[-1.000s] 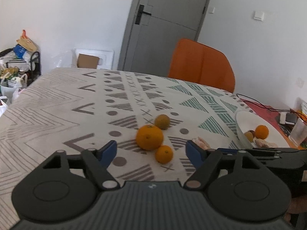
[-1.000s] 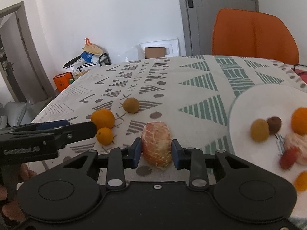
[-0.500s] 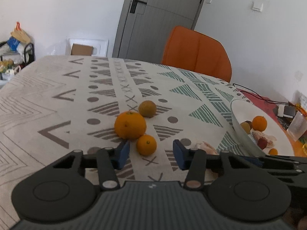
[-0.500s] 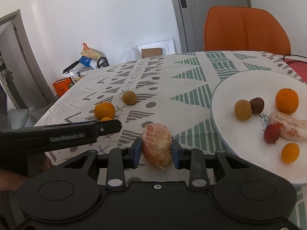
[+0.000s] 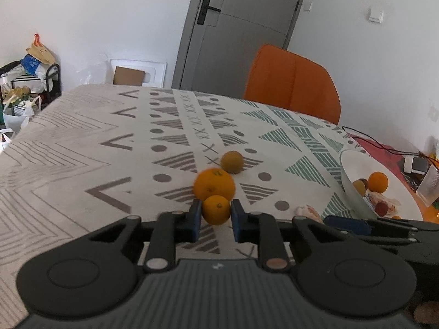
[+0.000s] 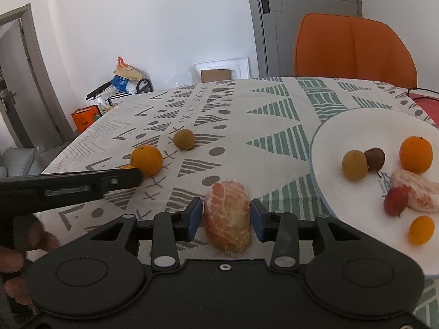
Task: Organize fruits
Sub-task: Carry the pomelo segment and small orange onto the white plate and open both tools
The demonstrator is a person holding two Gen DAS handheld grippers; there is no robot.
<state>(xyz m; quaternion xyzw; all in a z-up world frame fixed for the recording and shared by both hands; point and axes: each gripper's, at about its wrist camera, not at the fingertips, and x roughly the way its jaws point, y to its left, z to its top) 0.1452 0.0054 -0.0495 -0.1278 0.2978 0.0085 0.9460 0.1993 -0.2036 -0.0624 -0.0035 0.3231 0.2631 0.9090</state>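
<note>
My left gripper [image 5: 215, 220] is shut on a small orange [image 5: 216, 209] on the patterned tablecloth. A large orange [image 5: 214, 185] sits just behind it, and a yellow-brown fruit [image 5: 231, 161] farther back. My right gripper [image 6: 226, 216] is shut on a peeled citrus [image 6: 227, 215], held just left of the white plate [image 6: 343, 126]. The plate holds an orange [image 6: 415, 155], a yellow fruit [image 6: 354, 164], a brown fruit [image 6: 374, 158], a red fruit [image 6: 396, 201], a peeled piece [image 6: 417, 194] and a small orange [image 6: 421, 230]. The left gripper's arm [image 6: 68, 186] shows in the right wrist view.
An orange chair [image 5: 293, 85] stands behind the table's far edge. A grey door [image 5: 241, 27] is behind it. Cables and small items [image 5: 411, 161] lie at the right of the plate. Bags and a rack [image 5: 24, 82] stand at the left of the table.
My left gripper moved forward and closed its fingers on the small orange. My right gripper carried the peeled citrus a little nearer to the plate.
</note>
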